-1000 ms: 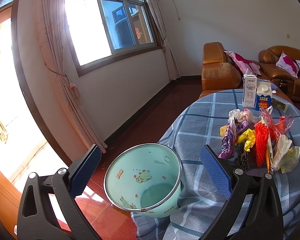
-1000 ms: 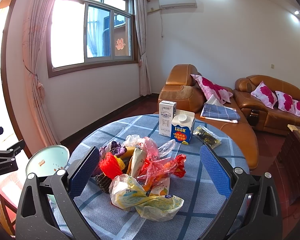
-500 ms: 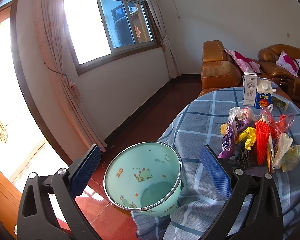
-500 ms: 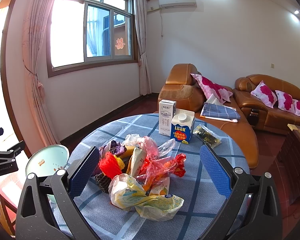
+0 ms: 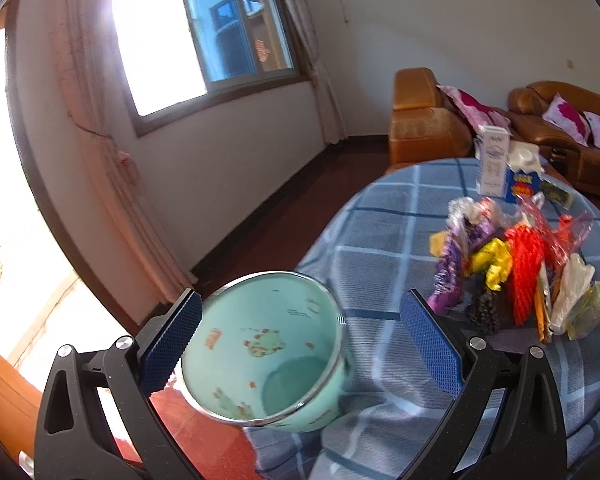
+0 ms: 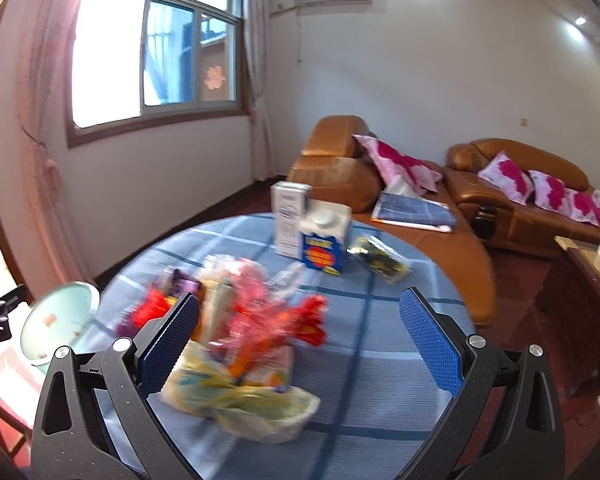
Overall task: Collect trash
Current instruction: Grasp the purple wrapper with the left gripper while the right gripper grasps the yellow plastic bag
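Both grippers, left (image 5: 300,336) and right (image 6: 298,334), gape empty. Near the right one, a blurred wrapper pile (image 6: 236,332) looks light, crinkly, slippery; pinch a bunched fold. Pail (image 5: 260,350) left.

I see a glossy enamel pot (image 5: 264,352) with a metal rim beside the checked cloth (image 5: 380,240), whose crinkly plastic wrappers (image 6: 260,320) shine.

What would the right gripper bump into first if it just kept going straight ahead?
Most likely the heap of trash on the table. The open right gripper points over the pale yellow bag nearest it, though blur makes depth uncertain.
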The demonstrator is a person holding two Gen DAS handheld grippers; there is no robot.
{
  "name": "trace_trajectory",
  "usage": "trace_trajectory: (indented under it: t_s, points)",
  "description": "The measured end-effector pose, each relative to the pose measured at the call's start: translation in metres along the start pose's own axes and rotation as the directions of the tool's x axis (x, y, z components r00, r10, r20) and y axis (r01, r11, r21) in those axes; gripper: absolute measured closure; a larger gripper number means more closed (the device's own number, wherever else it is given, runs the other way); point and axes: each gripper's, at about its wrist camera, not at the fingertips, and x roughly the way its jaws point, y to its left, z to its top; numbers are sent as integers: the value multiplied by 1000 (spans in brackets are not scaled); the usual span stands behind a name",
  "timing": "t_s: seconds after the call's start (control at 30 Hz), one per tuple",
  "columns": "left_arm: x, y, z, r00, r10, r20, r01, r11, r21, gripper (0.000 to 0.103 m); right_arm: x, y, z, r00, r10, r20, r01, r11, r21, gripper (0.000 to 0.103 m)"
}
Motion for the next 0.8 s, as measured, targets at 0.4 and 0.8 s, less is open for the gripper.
trace_trajectory:
  t_s: [0.4, 0.8]
  points:
    - [65, -78, -2, 986, -152, -70, 156, 986, 56, 25, 44, -55, -48, 990, -96, -101, 105, 991, 84, 6]
    - [95, -118, -14, 949, -277, -150, 295, 948, 121, 84, 69, -52, -68, 985, -38, -170, 55, 994, 99, 15]
